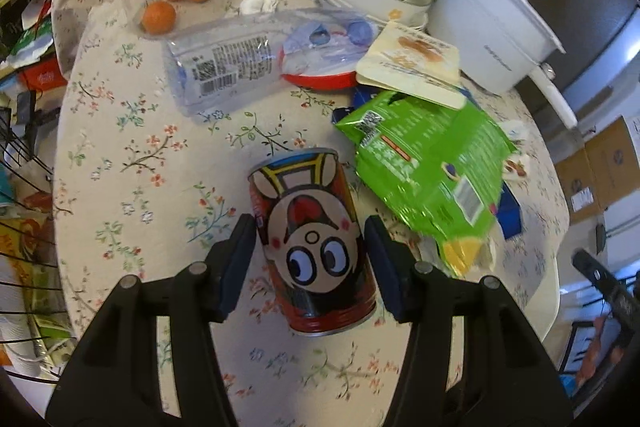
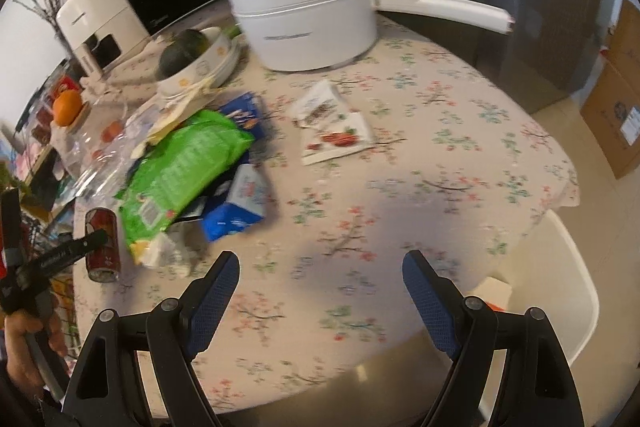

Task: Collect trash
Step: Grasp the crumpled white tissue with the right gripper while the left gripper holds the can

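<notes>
The red can (image 1: 314, 247) lies on the desk (image 1: 132, 155) between the left gripper's (image 1: 310, 255) spread, unclenched fingers, long axis along them, while the right gripper (image 2: 320, 291) hangs released well apart.

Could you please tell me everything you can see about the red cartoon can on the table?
The can is a red metal-looking drink can printed with a big-eyed cartoon face. It lies on its side on the floral tablecloth, apparently intact. The left gripper straddles it with open jaws, pads not clearly touching. The green bag lies just beside it.

Soft indoor light, fisheye-bent edges, right wrist view motion-blurred.
</notes>
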